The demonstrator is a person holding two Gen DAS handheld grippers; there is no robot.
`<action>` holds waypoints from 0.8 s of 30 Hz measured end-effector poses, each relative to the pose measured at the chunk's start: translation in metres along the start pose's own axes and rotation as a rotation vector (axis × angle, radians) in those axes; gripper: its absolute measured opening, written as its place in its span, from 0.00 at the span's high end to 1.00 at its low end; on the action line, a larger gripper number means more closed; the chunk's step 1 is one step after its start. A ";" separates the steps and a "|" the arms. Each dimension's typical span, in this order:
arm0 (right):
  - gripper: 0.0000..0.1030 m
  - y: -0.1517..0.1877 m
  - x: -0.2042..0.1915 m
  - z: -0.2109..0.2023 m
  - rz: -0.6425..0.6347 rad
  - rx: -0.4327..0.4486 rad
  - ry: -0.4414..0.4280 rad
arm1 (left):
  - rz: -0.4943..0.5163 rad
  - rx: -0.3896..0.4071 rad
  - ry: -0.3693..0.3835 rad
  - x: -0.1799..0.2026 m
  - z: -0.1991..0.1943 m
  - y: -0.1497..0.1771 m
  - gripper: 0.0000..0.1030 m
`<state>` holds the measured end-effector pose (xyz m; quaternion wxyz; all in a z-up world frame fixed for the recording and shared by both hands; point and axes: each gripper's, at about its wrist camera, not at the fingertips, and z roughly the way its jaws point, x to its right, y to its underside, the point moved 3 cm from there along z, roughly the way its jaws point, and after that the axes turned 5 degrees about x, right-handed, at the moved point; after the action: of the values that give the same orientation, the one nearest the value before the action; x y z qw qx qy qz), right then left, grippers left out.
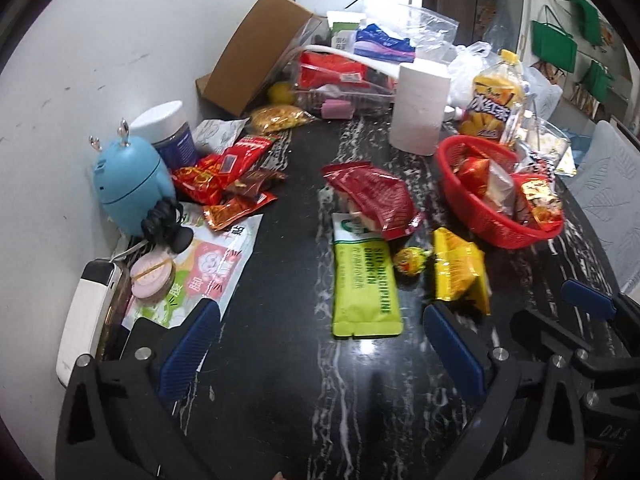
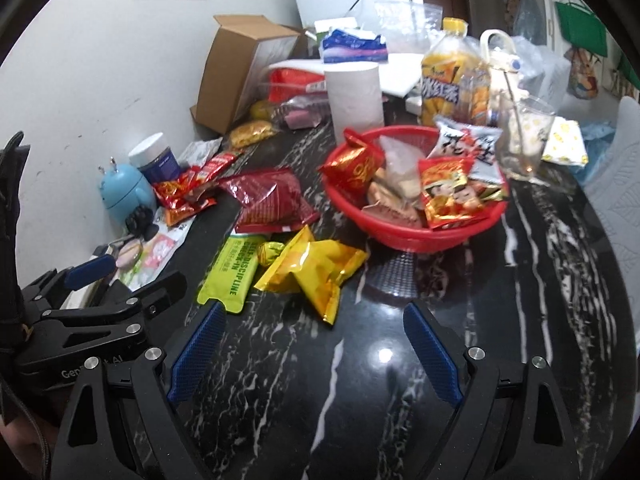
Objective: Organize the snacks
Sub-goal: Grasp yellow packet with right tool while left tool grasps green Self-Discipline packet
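A red basket [image 1: 500, 236] [image 2: 400, 240] holds several snack packets on the black marble table [image 2: 380, 392]. In front of it lie a green packet [image 1: 364, 280] [image 2: 230, 268], two yellow packets [image 1: 456, 268] [image 2: 316, 268], a small yellow candy [image 1: 408, 260] and a dark red packet [image 1: 372, 196] [image 2: 272, 196]. More red packets [image 1: 216, 176] are piled by the wall. My left gripper [image 1: 322, 314] [image 2: 132, 276] is open and empty, just short of the green packet. My right gripper [image 2: 314, 314] is open and empty, near the tip of a yellow packet.
A tissue roll [image 1: 420, 108], a drink bottle [image 2: 452, 76] and a glass [image 2: 524, 136] stand behind the basket. A cardboard box [image 1: 256, 52], a jar [image 1: 168, 128] and a blue device [image 1: 128, 184] line the left wall. A chair [image 2: 616, 184] stands at the right.
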<state>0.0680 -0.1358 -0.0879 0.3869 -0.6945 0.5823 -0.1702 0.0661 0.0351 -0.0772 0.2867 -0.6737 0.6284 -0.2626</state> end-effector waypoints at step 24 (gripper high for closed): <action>0.43 -0.009 0.007 0.089 0.084 -0.127 -0.027 | -0.008 -0.045 -0.004 -0.015 0.047 -0.002 0.00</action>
<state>0.1371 -0.1120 -0.1398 0.3568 -0.6948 0.6153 -0.1069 0.1000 0.0528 -0.1089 0.2715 -0.6831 0.6309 -0.2481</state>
